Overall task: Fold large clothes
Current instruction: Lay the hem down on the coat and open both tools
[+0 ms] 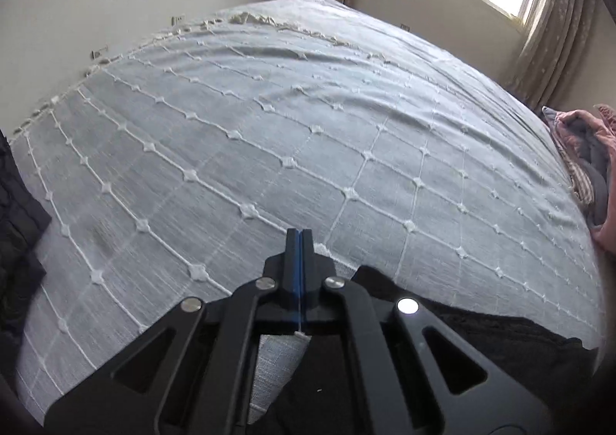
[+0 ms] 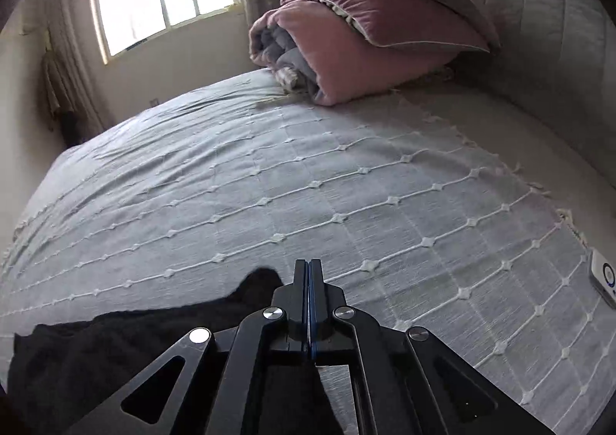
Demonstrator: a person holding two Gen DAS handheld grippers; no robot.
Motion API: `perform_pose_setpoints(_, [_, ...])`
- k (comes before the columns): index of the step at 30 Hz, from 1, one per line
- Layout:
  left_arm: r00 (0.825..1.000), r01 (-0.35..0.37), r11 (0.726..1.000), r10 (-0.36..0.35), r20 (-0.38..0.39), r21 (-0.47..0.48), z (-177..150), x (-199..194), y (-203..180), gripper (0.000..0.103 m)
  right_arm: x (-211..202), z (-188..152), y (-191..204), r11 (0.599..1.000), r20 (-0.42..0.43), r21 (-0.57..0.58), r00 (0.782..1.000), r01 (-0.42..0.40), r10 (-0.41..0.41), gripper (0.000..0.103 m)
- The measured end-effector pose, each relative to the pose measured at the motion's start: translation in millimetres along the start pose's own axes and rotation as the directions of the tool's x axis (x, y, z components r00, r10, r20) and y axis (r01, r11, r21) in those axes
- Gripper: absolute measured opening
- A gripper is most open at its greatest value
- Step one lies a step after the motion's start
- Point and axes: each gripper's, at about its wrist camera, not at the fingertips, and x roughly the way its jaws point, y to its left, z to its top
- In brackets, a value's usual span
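While both tools point down across the grey bedspread (image 1: 269, 134), the black garment (image 1: 500, 338) lies along the bottom of each view, under and behind the fingertips and not ahead of them. Seen from the left wrist, it spreads from beneath the left gripper (image 1: 299, 232) toward the lower right of the frame; seen from the right wrist, the same garment (image 2: 96, 350) runs from beneath the right gripper (image 2: 308, 263) toward the lower left. Its long axis therefore seems to lie between the two hands, each about as near to one end. Both pairs of jaws are clenched, blue pads pressed together, with no cloth visible between the tips; whether any fabric is pinched lower down cannot be told. A rolled pink quilt (image 2: 346, 49) sits well apart, upper centre.
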Motion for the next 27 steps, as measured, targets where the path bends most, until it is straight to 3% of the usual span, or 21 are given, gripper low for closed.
perform_pose_setpoints(2, [0.976, 0.123, 0.991, -0.131, -0.175, -0.052, -17, 26, 8, 0.000, 34, -21, 1, 0.999, -0.105, -0.033, 0.994, -0.004, 0.001, 0.000])
perform_pose_setpoints(4, [0.960, 0.169, 0.981, -0.185, -0.209, -0.094, -22, 31, 18, 0.000, 58, -47, 3, 0.990, -0.211, -0.053, 0.970, -0.133, 0.119, 0.001])
perform_pose_setpoints(6, [0.951, 0.199, 0.976, -0.214, -0.223, -0.087, -18, 30, 28, 0.003, 47, -49, -4, 0.987, -0.181, -0.022, 0.972, -0.157, 0.150, 0.003])
perform_pose_setpoints(7, [0.945, 0.210, 0.973, -0.228, -0.236, -0.100, -16, 26, 35, 0.005, 41, -45, -12, 0.984, -0.161, 0.015, 0.971, -0.179, 0.179, 0.011])
perform_pose_setpoints(8, [0.938, 0.223, 0.967, -0.246, -0.243, -0.120, -13, 24, 41, 0.017, 34, -40, -19, 0.978, -0.148, 0.046, 0.967, -0.205, 0.210, 0.025])
perform_pose_setpoints(9, [0.934, 0.233, 0.962, -0.262, -0.245, -0.140, -10, 20, 46, 0.039, 28, -35, -24, 0.973, -0.147, 0.058, 0.963, -0.222, 0.228, 0.038])
perform_pose_setpoints(10, [0.929, 0.254, 0.954, -0.287, -0.233, -0.161, -6, 15, 52, 0.049, 24, -31, -26, 0.973, -0.151, 0.058, 0.961, -0.224, 0.230, 0.078])
perform_pose_setpoints(11, [0.929, 0.273, 0.948, -0.304, -0.210, -0.161, -4, 10, 54, 0.060, 20, -29, -28, 0.975, -0.154, 0.050, 0.963, -0.217, 0.222, 0.092])
perform_pose_setpoints(12, [0.930, 0.286, 0.948, -0.310, -0.198, -0.141, -2, 5, 51, 0.061, 17, -29, -28, 0.976, -0.153, 0.035, 0.964, -0.216, 0.219, 0.095])
perform_pose_setpoints(15, [0.926, 0.290, 0.955, -0.298, -0.233, -0.068, -1, 12, 30, 0.062, 24, -33, -18, 0.970, -0.224, -0.027, 0.947, -0.242, 0.230, 0.095])
perform_pose_setpoints(18, [0.896, 0.291, 0.955, -0.291, -0.335, -0.053, -14, 42, 10, 0.062, 51, -39, -2, 0.972, -0.299, -0.063, 0.934, -0.225, 0.196, 0.093])
perform_pose_setpoints(19, [0.888, 0.287, 0.958, -0.272, -0.372, -0.016, -21, 50, -1, 0.062, 60, -43, 0, 0.972, -0.318, -0.055, 0.927, -0.229, 0.200, 0.088])
perform_pose_setpoints(20, [0.912, 0.261, 0.963, -0.226, -0.343, 0.059, -26, 48, -11, 0.047, 71, -48, 3, 0.971, -0.343, -0.042, 0.916, -0.237, 0.208, 0.079])
perform_pose_setpoints(21, [0.926, 0.242, 0.965, -0.199, -0.321, 0.102, -29, 47, -17, 0.010, 80, -54, 7, 0.971, -0.365, -0.042, 0.909, -0.234, 0.203, 0.053])
perform_pose_setpoints(22, [0.923, 0.238, 0.967, -0.197, -0.331, 0.087, -31, 49, -19, 0.010, 78, -57, 13, 0.978, -0.340, -0.085, 0.928, -0.191, 0.152, 0.031])
perform_pose_setpoints(23, [0.927, 0.231, 0.971, -0.198, -0.318, 0.069, -31, 47, -17, 0.007, 74, -59, 20, 0.968, -0.332, -0.125, 0.929, -0.216, 0.164, 0.007])
perform_pose_setpoints(24, [0.934, 0.226, 0.971, -0.193, -0.301, 0.079, -29, 42, -18, 0.006, 67, -59, 25, 0.963, -0.324, -0.142, 0.930, -0.228, 0.173, 0.007])
perform_pose_setpoints(27, [0.961, 0.233, 0.972, -0.224, -0.162, 0.041, -11, 9, -12, 0.005, 38, -46, 28, 0.969, -0.202, -0.180, 0.971, -0.167, 0.130, 0.006])
